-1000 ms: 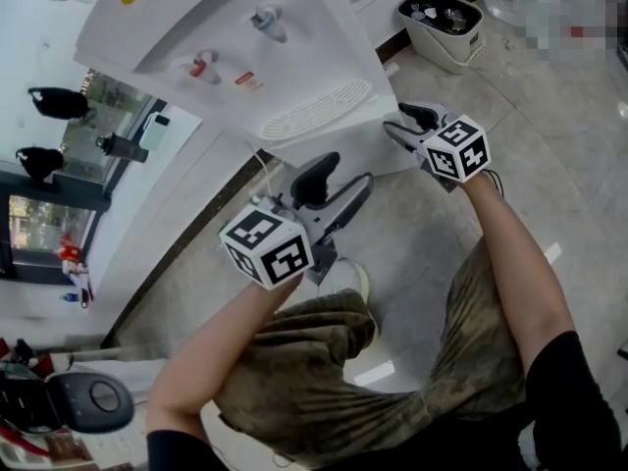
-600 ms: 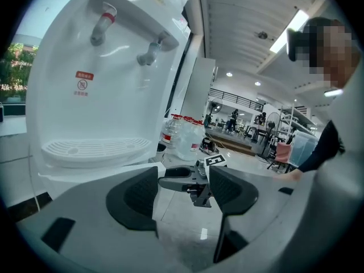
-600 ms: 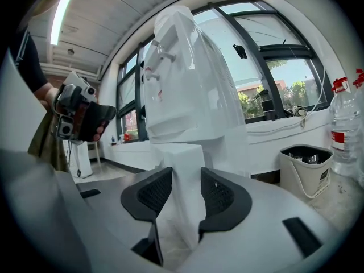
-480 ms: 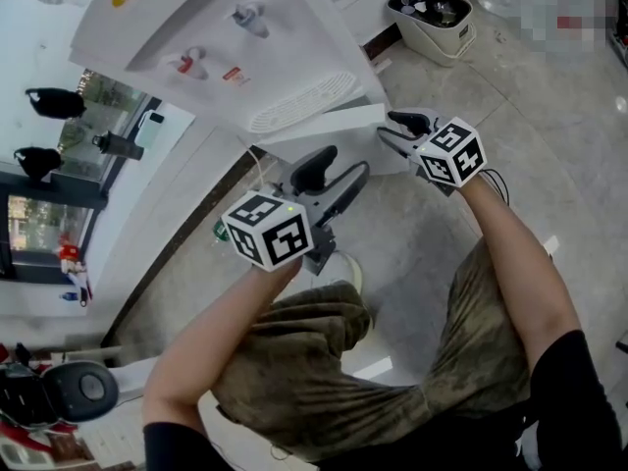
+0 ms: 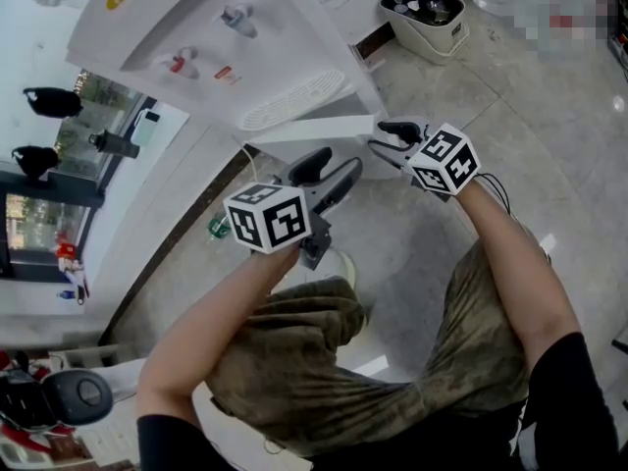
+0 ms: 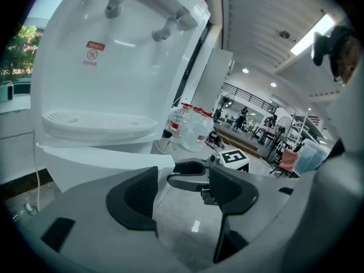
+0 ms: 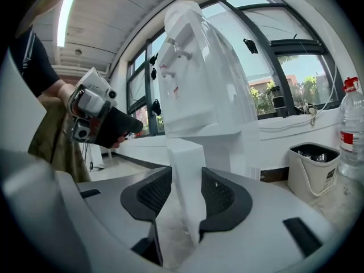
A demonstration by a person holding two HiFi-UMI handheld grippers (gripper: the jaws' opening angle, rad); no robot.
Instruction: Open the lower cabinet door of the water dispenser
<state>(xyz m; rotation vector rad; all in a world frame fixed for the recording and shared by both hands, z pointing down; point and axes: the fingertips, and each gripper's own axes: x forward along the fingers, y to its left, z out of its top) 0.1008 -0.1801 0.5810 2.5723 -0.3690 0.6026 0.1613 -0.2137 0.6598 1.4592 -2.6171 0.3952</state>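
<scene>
The white water dispenser (image 5: 226, 57) stands against the window wall. Its lower cabinet door (image 5: 314, 130) is swung partly out. My right gripper (image 5: 385, 137) is shut on the door's free edge; its jaws have just been closing on that edge. In the right gripper view the white door edge (image 7: 187, 169) stands upright between the two black pads of that gripper (image 7: 185, 201). My left gripper (image 5: 332, 177) hangs open in front of the door with nothing between its pads. In the left gripper view, that gripper (image 6: 182, 195) points past the door (image 6: 102, 158) toward the right gripper (image 6: 190, 175).
A cream bin (image 5: 424, 18) sits on the floor right of the dispenser, with a large water bottle (image 7: 351, 129) beyond it. A green bottle (image 5: 218, 227) and a cable lie at the dispenser's base. The person's knees are just below both grippers.
The right gripper has closed on the door edge and moved left in the head view, swinging the door further out. The left gripper has sunk a little.
</scene>
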